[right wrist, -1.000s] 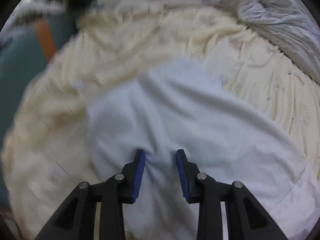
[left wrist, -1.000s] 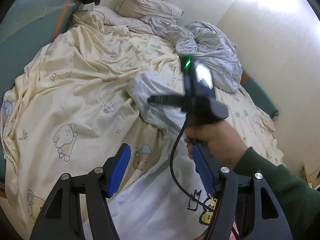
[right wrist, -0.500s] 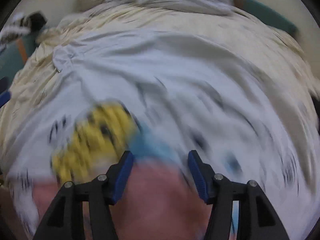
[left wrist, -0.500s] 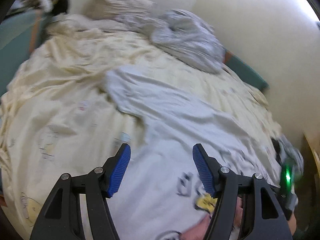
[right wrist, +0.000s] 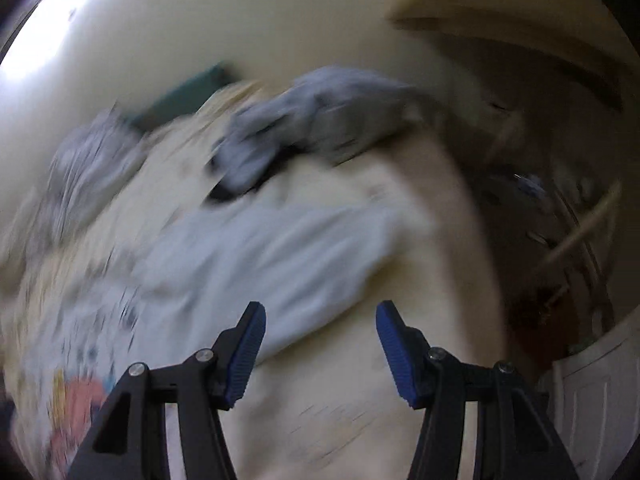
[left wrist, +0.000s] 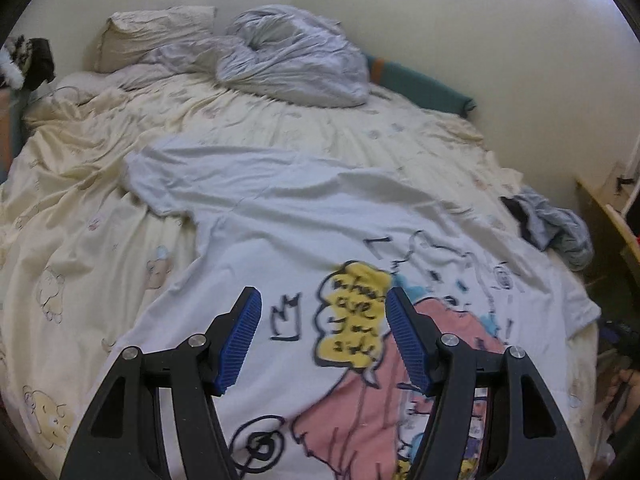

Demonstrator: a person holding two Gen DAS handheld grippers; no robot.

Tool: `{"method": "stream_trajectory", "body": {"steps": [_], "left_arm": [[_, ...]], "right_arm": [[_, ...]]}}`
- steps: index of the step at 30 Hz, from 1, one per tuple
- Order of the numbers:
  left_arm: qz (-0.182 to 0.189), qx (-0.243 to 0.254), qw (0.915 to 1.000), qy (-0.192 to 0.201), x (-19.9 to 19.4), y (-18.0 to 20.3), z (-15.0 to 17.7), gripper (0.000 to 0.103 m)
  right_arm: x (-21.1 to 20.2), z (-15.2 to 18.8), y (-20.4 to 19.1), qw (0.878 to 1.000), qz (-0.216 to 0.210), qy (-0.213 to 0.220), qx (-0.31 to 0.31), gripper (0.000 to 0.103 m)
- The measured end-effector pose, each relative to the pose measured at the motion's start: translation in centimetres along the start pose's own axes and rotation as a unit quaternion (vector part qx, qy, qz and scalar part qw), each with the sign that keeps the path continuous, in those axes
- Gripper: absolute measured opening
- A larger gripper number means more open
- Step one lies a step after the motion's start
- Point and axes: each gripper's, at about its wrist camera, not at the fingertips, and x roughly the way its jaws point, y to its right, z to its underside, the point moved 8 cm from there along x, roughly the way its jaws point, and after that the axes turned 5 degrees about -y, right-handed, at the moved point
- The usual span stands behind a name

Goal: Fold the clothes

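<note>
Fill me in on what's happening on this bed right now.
A person is folding clothes with a handheld gripper in each hand. A white printed T-shirt lies spread out, print up, on the cream bedsheet. The left gripper hovers open over the print, holding nothing. The right gripper is open and empty too, its view blurred, near the shirt's sleeve. A crumpled grey garment waits at the bed's edge.

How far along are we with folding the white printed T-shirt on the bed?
Done: the white T-shirt lies spread print-up on the cream bedcover. In hand: nothing; the left gripper and right gripper are both open and empty. Left: every fold, plus the crumpled grey garment at the bed's edge.
</note>
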Motion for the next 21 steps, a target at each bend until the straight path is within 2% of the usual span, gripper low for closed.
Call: {"method": "stream_trajectory", "body": {"steps": [2, 4, 5, 6, 7, 8, 10, 12, 13, 14, 16, 19, 20, 21], "left_arm": [[-0.014, -0.006, 0.9999, -0.007, 0.4, -0.6, 0.3, 0.069], [-0.025, 0.0, 0.9996, -0.012, 0.9, -0.7, 0.7, 0.069], [-0.028, 0.007, 0.9995, -0.013, 1.0, -0.6, 0.8, 0.069], [-0.031, 0.015, 0.9993, -0.014, 1.1, -0.3, 1.0, 0.069], [-0.032, 0.023, 0.9991, -0.015, 1.2, 0.0, 1.1, 0.069], [-0.031, 0.031, 0.9989, -0.016, 1.3, 0.4, 1.2, 0.069], [-0.029, 0.046, 0.9983, -0.019, 1.5, 1.1, 1.5, 0.069], [-0.026, 0.056, 0.9979, -0.019, 1.6, 1.6, 1.6, 0.069], [-0.024, 0.061, 0.9977, -0.019, 1.6, 1.9, 1.6, 0.069], [-0.022, 0.063, 0.9976, -0.019, 1.6, 2.0, 1.6, 0.069], [-0.019, 0.061, 0.9977, -0.021, 1.7, 2.0, 1.6, 0.069], [-0.015, 0.048, 0.9983, -0.028, 1.8, 1.5, 1.5, 0.069], [-0.013, 0.042, 0.9986, -0.029, 1.9, 1.3, 1.5, 0.069], [-0.01, 0.035, 0.9989, -0.031, 1.9, 1.0, 1.4, 0.069]], "right_arm": [[1.0, -1.4, 1.9, 1.0, 0.01, 0.009, 0.015, 0.058], [2.1, -2.4, 2.0, 1.0, -0.001, 0.008, 0.006, 0.058], [2.7, -2.8, 1.6, 1.0, -0.001, 0.006, -0.008, 0.054], [3.2, -3.0, 1.1, 1.0, 0.002, 0.004, -0.025, 0.046], [3.4, -3.2, 0.5, 0.999, 0.007, 0.004, -0.046, 0.019], [3.6, -3.3, -0.1, 0.998, 0.012, 0.004, -0.068, 0.003], [3.5, -3.2, -2.5, 0.994, 0.0, 0.012, -0.109, 0.003], [2.7, -2.2, -6.7, 0.985, -0.039, 0.018, -0.167, 0.003], [2.0, -1.0, -9.4, 0.976, -0.059, 0.021, -0.211, 0.003], [1.2, 1.0, -12.4, 0.961, -0.081, 0.019, -0.263, 0.003], [-0.1, 5.9, -17.5, 0.926, -0.123, -0.003, -0.358, 0.003], [-0.7, 13.0, -20.9, 0.886, -0.155, -0.056, -0.433, 0.003], [-0.8, 14.8, -21.4, 0.877, -0.16, -0.069, -0.449, 0.003], [-0.8, 15.9, -21.4, 0.873, -0.16, -0.078, -0.455, 0.003]]}}
